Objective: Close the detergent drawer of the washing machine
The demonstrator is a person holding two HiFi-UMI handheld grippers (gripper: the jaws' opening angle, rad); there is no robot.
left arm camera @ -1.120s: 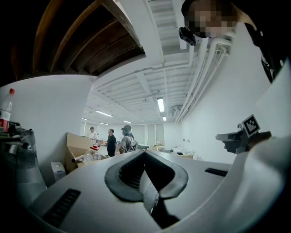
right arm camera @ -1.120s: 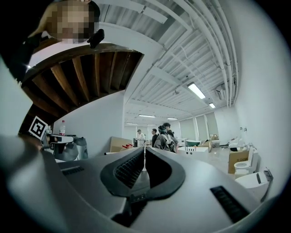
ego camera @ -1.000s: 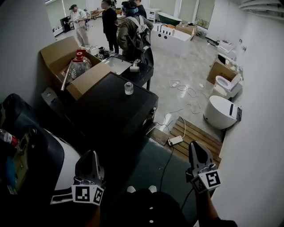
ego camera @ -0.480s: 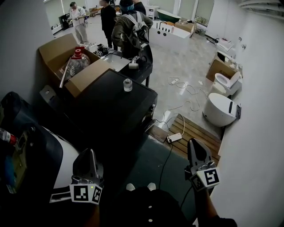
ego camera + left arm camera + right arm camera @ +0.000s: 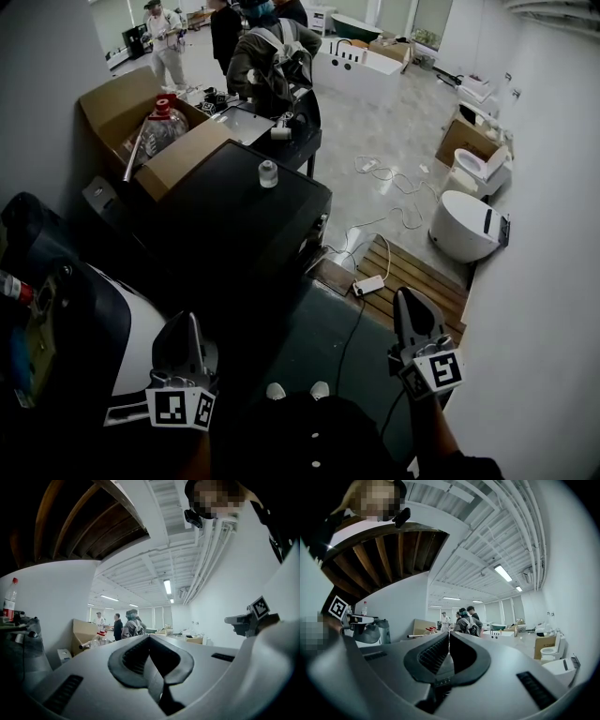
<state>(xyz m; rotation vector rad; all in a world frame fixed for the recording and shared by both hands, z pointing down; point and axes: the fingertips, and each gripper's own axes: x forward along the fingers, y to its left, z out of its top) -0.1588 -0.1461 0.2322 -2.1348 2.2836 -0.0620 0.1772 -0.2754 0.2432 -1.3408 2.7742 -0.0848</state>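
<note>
1. The left gripper (image 5: pixel 193 323) and right gripper (image 5: pixel 409 298) are held low, well apart, each with jaws together and empty.
2. The dark washing machine (image 5: pixel 234 225) stands beyond them; its drawer cannot be made out.
3. A jar (image 5: pixel 268 173) stands near its top's far edge.
</note>
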